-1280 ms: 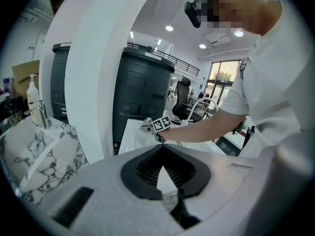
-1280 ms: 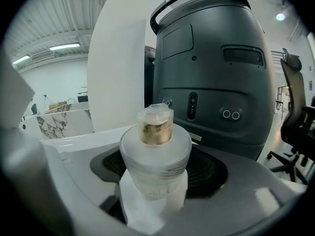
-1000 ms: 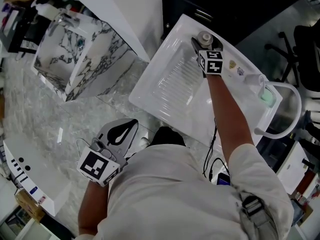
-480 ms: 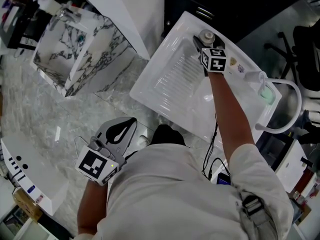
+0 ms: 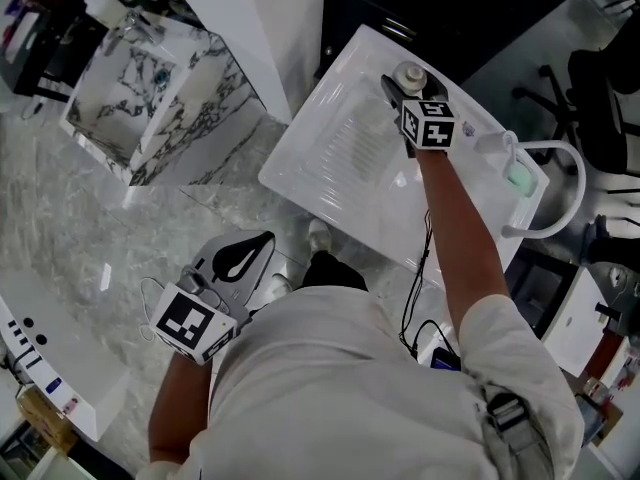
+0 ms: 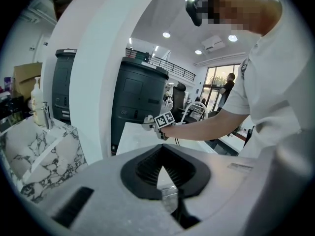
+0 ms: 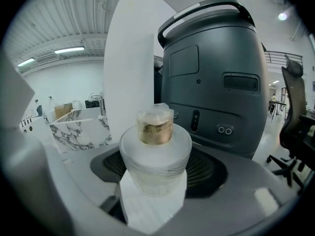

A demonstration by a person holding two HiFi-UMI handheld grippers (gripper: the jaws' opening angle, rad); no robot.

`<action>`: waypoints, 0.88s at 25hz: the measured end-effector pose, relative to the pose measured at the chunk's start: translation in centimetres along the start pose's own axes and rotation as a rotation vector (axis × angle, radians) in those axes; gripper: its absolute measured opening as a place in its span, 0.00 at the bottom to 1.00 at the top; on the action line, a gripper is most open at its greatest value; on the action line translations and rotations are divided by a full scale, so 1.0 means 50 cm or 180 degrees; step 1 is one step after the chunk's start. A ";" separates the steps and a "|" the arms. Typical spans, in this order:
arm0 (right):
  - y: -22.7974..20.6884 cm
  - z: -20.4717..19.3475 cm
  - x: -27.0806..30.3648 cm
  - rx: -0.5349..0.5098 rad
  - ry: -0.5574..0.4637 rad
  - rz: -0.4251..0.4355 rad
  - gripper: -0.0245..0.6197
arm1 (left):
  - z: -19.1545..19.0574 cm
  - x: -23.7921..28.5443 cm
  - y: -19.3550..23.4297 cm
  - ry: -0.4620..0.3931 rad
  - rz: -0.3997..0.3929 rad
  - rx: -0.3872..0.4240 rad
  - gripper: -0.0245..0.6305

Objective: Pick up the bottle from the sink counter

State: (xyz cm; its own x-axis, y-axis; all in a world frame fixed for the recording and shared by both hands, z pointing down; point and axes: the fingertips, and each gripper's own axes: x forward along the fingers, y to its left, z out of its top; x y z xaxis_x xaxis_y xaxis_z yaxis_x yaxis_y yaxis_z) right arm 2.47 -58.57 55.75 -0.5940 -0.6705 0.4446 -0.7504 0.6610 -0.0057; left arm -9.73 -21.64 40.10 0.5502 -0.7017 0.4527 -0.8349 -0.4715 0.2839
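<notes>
A clear ribbed bottle [image 7: 155, 154] with a gold cap under plastic wrap stands upright between the jaws of my right gripper [image 7: 156, 173], which is shut on its body. In the head view the bottle [image 5: 408, 73] sits at the far rim of the white sink counter [image 5: 300, 173], just beyond the right gripper [image 5: 402, 96] and its marker cube. My left gripper [image 5: 243, 258] hangs low by my body, away from the sink, shut with nothing in it. The left gripper view shows its jaws [image 6: 167, 193] meeting at the tips.
A ribbed white basin [image 5: 350, 153] fills the counter. A curved white faucet [image 5: 555, 183] and a green soap bar [image 5: 521, 176] stand at its right end. A dark grey bin [image 7: 216, 73] rises behind the bottle. A marble basin [image 5: 150, 88] stands to the left.
The right gripper has risen a little with the bottle still in its jaws. The left gripper has drifted slightly lower in the head view.
</notes>
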 end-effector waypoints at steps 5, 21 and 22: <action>0.042 0.046 -0.067 -0.0028 -0.0069 0.0070 0.58 | -0.001 -0.032 -0.029 -0.0071 -0.0057 0.0078 0.05; 0.201 0.176 -0.289 -0.0128 -0.0231 0.0357 0.58 | -0.045 -0.139 -0.085 -0.0264 -0.0213 0.0168 0.05; 0.212 0.183 -0.302 -0.0141 -0.0241 0.0374 0.58 | -0.049 -0.146 -0.088 -0.0282 -0.0221 0.0168 0.05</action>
State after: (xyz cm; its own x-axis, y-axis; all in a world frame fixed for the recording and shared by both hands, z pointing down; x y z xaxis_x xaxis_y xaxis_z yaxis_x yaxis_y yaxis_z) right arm 0.83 -44.50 40.77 -0.6983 -0.6101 0.3743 -0.6620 0.7494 -0.0135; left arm -10.13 -13.14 37.61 0.6077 -0.7097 0.3564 -0.7942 -0.5464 0.2659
